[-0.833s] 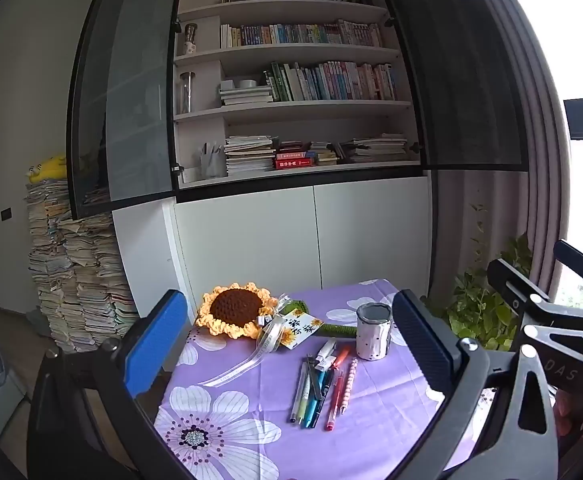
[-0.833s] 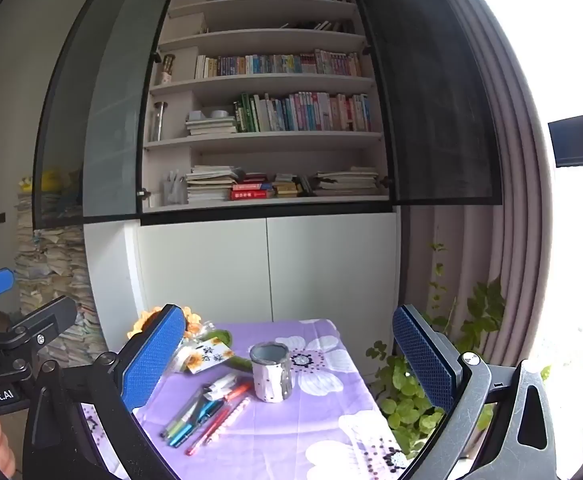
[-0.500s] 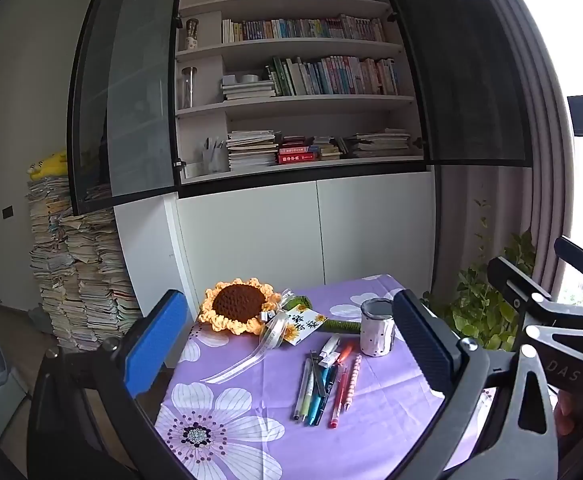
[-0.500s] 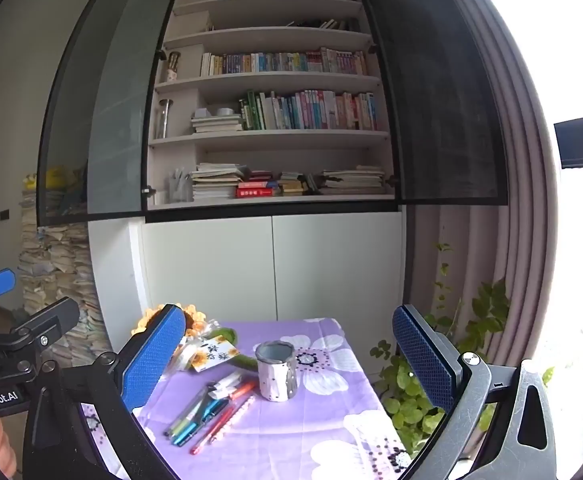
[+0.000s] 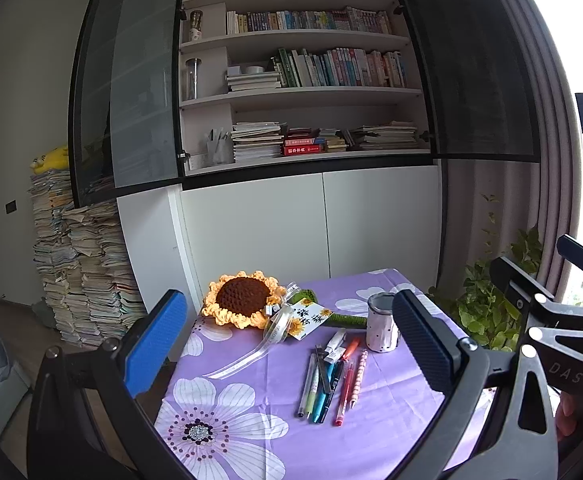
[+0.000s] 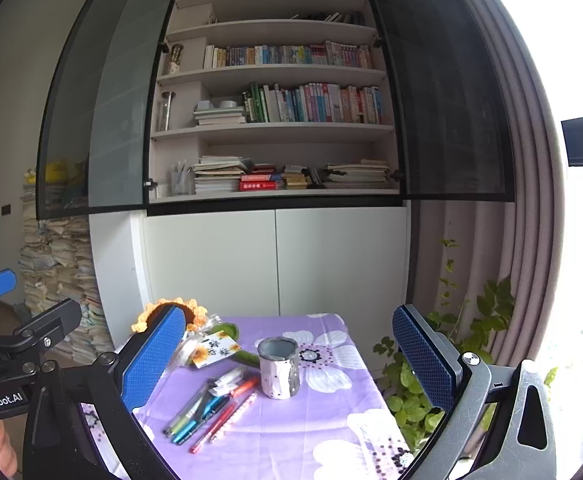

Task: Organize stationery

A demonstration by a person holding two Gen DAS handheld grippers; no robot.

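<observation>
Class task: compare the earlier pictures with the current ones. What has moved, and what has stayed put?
Both views tilt slightly downward, so the table sits higher in frame. Nothing was gripped or released: the left hand-held gripper and right hand-held gripper stay open, and the pens, pen cup and crochet sunflower lie unmoved.

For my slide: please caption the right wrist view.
Open right gripper above loose pens beside an upright pen cup.

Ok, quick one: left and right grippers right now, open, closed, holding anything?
Left gripper: open, holding nothing, above the table short of the pens.
Right gripper: open, holding nothing, apart from the pen cup.
</observation>
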